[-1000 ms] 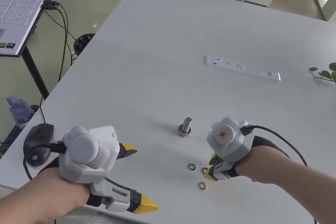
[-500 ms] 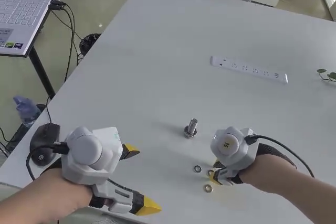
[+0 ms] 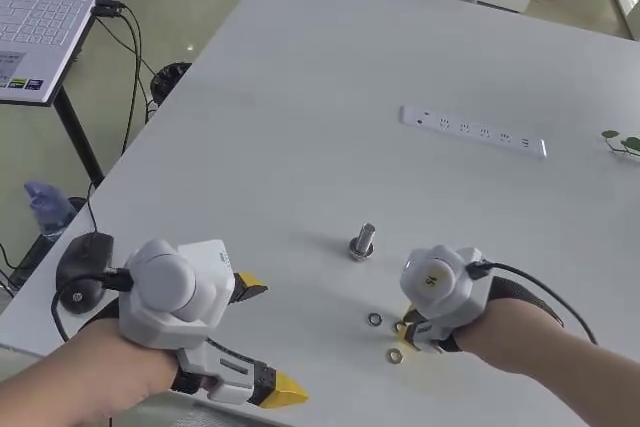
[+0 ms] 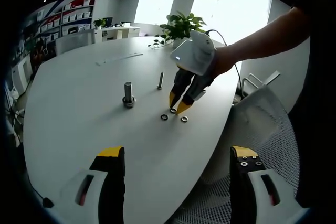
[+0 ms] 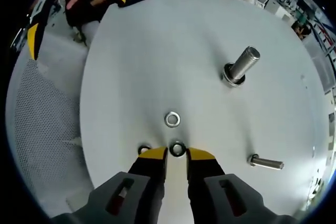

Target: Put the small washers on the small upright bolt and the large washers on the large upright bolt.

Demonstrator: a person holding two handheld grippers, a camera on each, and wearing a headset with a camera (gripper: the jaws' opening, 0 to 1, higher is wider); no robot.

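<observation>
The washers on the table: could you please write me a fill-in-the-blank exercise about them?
____ loose washers lie on the table.
The left tool is wide ____.
The tips of the right tool sit either side of one ____.
The large bolt stands ____.
Missing: three; open; washer; upright.

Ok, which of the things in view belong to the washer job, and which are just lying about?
Job:
- large upright steel bolt
- small thin upright steel bolt
- three silver ring washers

Lying about:
- long white power strip
- open silver laptop on a side stand
- green leafy plant at the table's edge
</observation>
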